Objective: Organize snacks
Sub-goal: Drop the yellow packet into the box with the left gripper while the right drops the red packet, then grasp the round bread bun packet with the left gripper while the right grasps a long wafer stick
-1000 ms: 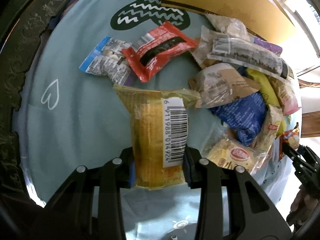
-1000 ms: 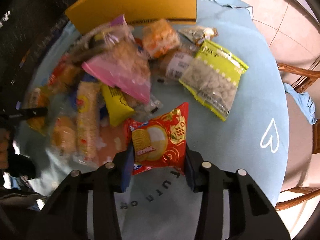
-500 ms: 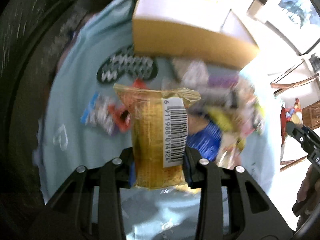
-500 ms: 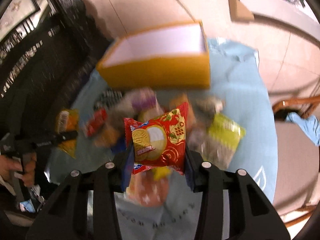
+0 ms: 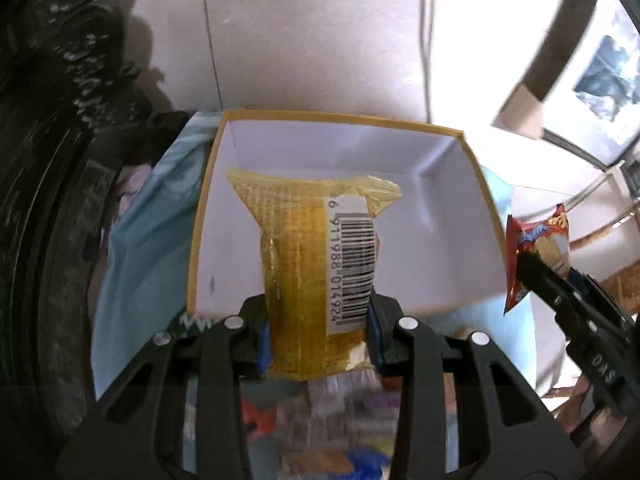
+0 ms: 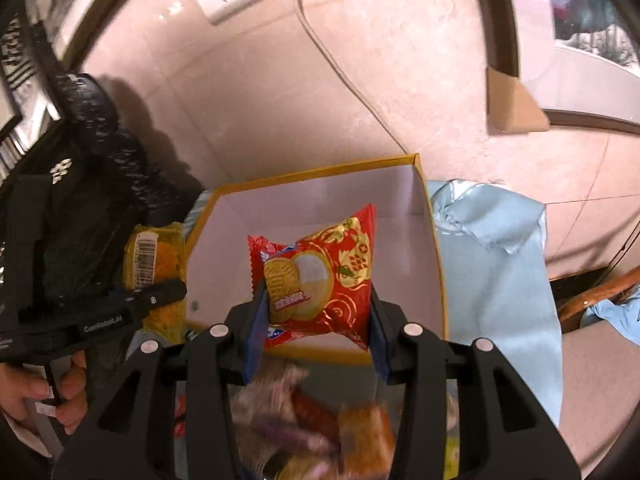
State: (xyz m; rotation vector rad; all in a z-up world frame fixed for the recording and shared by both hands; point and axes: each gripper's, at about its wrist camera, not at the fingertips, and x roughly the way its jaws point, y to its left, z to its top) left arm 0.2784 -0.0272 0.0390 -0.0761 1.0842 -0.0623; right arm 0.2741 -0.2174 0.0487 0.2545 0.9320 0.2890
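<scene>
Two packets over yellow box (image 5: 486, 216), left hand-held gripper (image 5: 318, 344) clamping yellow packet (image 5: 308, 264), right hand-held gripper (image 6: 316, 332) clamping red packet (image 6: 320, 276)

yellow pkt (image 5: 316, 264) | red pkt (image 6: 320, 276) | both above open box (image 5: 440, 184)

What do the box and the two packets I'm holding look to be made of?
Box: looks like cardboard, with thin stiff walls, matte white inside and a yellow rim.
Yellow packet: glossy, part see-through plastic film with a crimped top seal and a white barcode label.
Red packet: shiny printed film, plastic or foil-lined, with gold print that glints and a serrated edge.
</scene>
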